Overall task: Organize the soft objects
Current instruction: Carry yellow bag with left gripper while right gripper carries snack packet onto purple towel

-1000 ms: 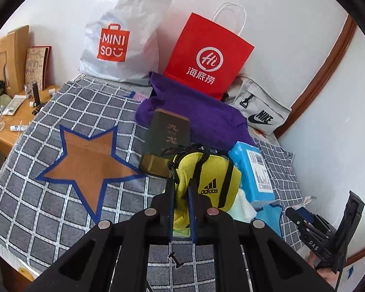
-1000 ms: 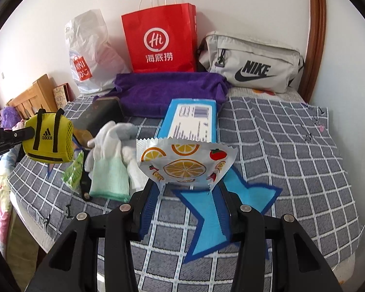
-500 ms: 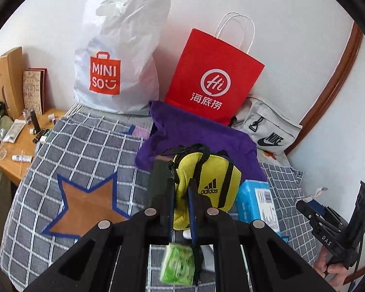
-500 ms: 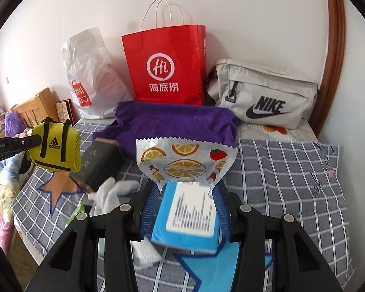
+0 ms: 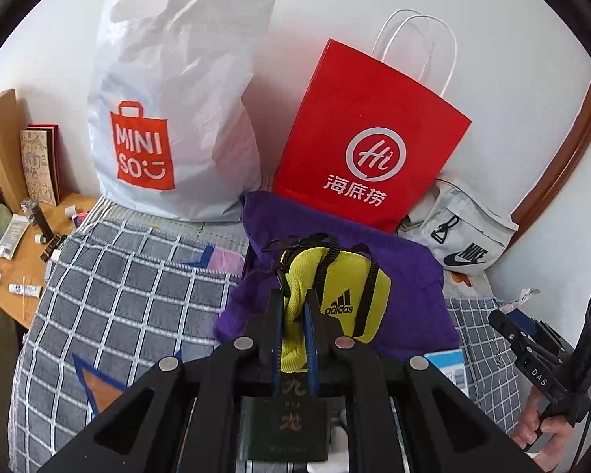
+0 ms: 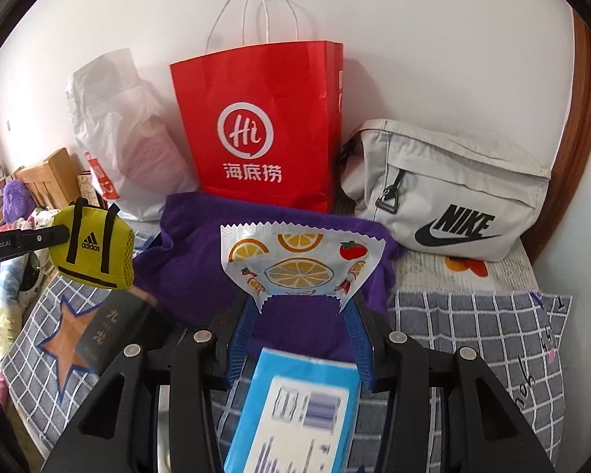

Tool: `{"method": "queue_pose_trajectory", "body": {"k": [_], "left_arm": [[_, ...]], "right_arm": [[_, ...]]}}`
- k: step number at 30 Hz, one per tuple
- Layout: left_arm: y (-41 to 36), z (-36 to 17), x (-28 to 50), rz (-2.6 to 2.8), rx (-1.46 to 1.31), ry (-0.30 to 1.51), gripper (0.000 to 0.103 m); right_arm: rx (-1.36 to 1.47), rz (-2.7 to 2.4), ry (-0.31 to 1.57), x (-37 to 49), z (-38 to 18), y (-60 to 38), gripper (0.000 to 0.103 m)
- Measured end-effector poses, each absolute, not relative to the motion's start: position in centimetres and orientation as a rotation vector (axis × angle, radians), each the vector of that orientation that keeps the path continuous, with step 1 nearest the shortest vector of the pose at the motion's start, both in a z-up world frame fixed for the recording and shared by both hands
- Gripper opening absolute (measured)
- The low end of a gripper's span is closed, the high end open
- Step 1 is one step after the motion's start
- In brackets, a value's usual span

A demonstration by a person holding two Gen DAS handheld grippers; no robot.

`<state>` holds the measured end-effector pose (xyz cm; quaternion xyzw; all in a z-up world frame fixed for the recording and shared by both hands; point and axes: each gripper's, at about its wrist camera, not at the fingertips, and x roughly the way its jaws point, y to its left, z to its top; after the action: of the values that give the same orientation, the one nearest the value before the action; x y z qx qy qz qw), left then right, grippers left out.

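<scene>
My left gripper (image 5: 294,307) is shut on a small yellow Adidas pouch (image 5: 348,295) with black straps, held in the air over a purple towel (image 5: 406,272). The same pouch (image 6: 94,248) shows at the left of the right wrist view. My right gripper (image 6: 301,311) is shut on a white packet (image 6: 301,264) printed with orange slices, also above the purple towel (image 6: 193,260). A red paper bag (image 5: 370,138) stands against the wall behind the towel, with a white plastic bag (image 5: 177,98) to its left.
A grey Nike bag (image 6: 453,189) leans on the wall at the right. On the checked bedspread (image 5: 130,276) lie a dark box (image 6: 110,327) and a blue packet (image 6: 295,410). A wooden side table (image 5: 15,252) with small items stands at the left.
Both grippers have moved forward over the bed toward the wall with their loads. The bags look larger, and the white gloves and green packet have dropped out of view.
</scene>
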<state>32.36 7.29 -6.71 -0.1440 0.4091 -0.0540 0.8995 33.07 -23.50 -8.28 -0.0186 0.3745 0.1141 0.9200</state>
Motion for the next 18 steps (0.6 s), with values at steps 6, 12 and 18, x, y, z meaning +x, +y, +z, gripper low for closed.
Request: {"method": "queue_pose_trajectory", "body": {"k": [6,12,18], "left_arm": [[6.7,-8.6,36.6,-0.111,-0.312,0.889,0.010],[5.6,-9.9,40.4,-0.126,-0.313,0.923,0.010],[4.6,-11.5,43.6,-0.135,-0.305,0.957,0.010]], "right_arm": [[-0.077,0.223,0.793,37.1,-9.4,-23.5,0.045],[-0.085,0.236,0.826,40.7,-10.9,-23.5,0.045],[-0.065,0.256,0.891,43.8,-13.3,-23.1,0.045]]}}
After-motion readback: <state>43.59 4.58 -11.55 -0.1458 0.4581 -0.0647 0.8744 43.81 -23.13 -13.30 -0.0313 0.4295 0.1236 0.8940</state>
